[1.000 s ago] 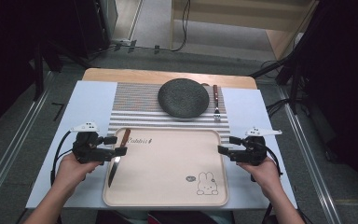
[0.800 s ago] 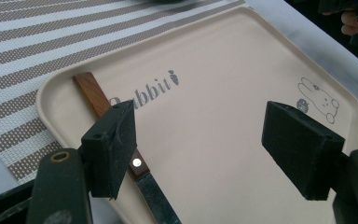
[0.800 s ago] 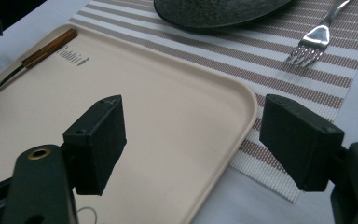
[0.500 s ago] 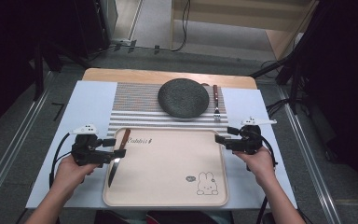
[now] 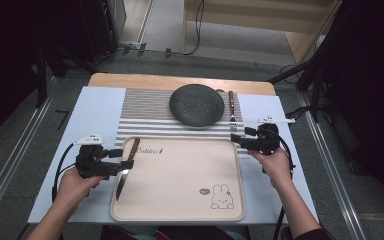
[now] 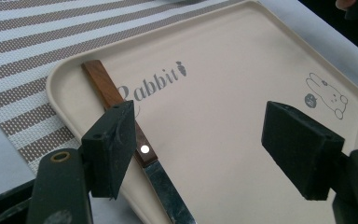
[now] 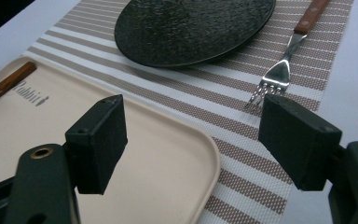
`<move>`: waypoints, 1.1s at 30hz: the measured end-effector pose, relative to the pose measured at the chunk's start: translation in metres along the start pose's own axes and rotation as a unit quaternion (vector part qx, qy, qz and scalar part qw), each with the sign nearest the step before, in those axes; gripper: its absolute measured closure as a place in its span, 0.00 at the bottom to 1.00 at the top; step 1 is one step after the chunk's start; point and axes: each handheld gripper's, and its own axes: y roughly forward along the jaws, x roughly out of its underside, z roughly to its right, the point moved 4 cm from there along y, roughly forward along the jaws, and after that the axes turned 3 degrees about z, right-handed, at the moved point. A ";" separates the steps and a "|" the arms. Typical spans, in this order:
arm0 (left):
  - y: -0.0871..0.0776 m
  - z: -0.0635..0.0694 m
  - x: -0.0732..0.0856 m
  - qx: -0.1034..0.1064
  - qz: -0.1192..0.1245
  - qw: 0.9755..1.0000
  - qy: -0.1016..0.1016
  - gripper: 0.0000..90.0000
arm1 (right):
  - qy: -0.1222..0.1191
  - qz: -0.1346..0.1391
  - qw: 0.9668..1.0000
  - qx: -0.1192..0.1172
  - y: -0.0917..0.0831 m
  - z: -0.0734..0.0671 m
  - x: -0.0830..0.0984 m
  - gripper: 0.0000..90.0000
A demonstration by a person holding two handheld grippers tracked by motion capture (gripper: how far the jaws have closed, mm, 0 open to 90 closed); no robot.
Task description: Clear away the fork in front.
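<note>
Two grippers held wide apart at the tray (image 5: 180, 210) – left gripper (image 5: 121, 165) spread at its left edge, knife (image 5: 126, 162) laid just inside that edge, right gripper (image 5: 236, 140) spread at its far right corner, fork (image 5: 232, 111) and dark plate (image 5: 196, 104) beyond – nothing pinched

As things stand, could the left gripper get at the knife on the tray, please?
Probably yes. The left gripper is open right beside the knife, whose wooden handle lies against one pad, and nothing lies between them on the tray.
</note>
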 end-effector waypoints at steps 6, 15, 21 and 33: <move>0.000 0.000 0.000 -0.001 0.000 1.000 0.003 0.30 | 0.007 -0.003 1.000 0.018 0.007 0.007 -0.005 0.25; 0.000 -0.001 0.001 -0.003 0.000 1.000 0.004 0.30 | 0.010 -0.002 0.999 0.034 0.013 0.018 -0.015 0.26; 0.000 -0.002 0.001 -0.003 0.000 1.000 0.004 0.30 | 0.010 -0.006 0.999 0.040 0.018 0.022 -0.022 0.26; 0.002 -0.001 0.000 -0.002 -0.001 1.000 0.005 0.30 | 0.022 -0.004 0.997 0.070 0.036 0.042 -0.049 0.27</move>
